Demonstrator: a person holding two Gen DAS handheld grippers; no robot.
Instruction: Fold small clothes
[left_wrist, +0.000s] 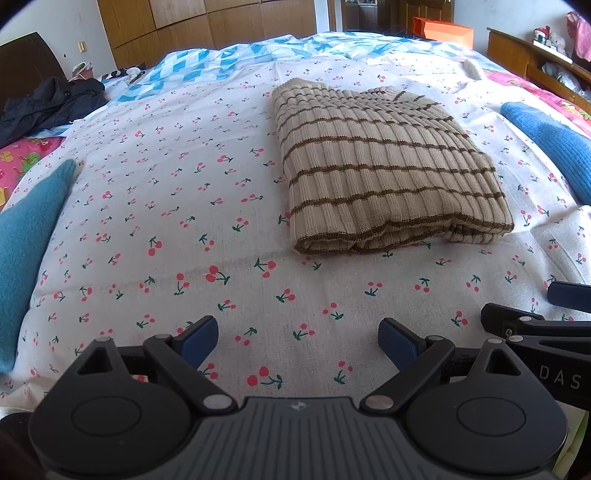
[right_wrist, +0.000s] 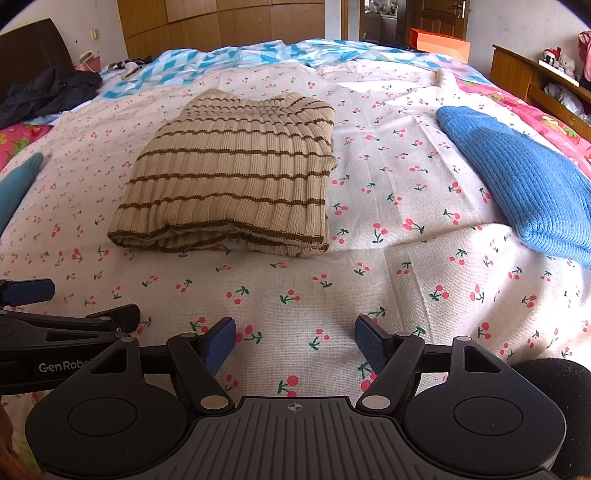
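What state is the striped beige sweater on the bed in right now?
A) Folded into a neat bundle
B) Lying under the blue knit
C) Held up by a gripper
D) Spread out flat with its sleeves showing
A: the striped sweater lies folded in layers on the cherry-print sheet, untouched.

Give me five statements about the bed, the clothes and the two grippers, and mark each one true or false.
1. The striped sweater lies folded on the cherry-print sheet. True.
2. The right gripper is shut on the striped sweater. False: its jaws stand open with only sheet between them, short of the sweater.
3. A blue knit lies to the right of the striped sweater. True.
4. The left gripper holds a teal garment. False: it is open and empty; the teal garment lies apart at the left edge.
5. The blue knit is stacked on the striped sweater. False: bare sheet separates them.
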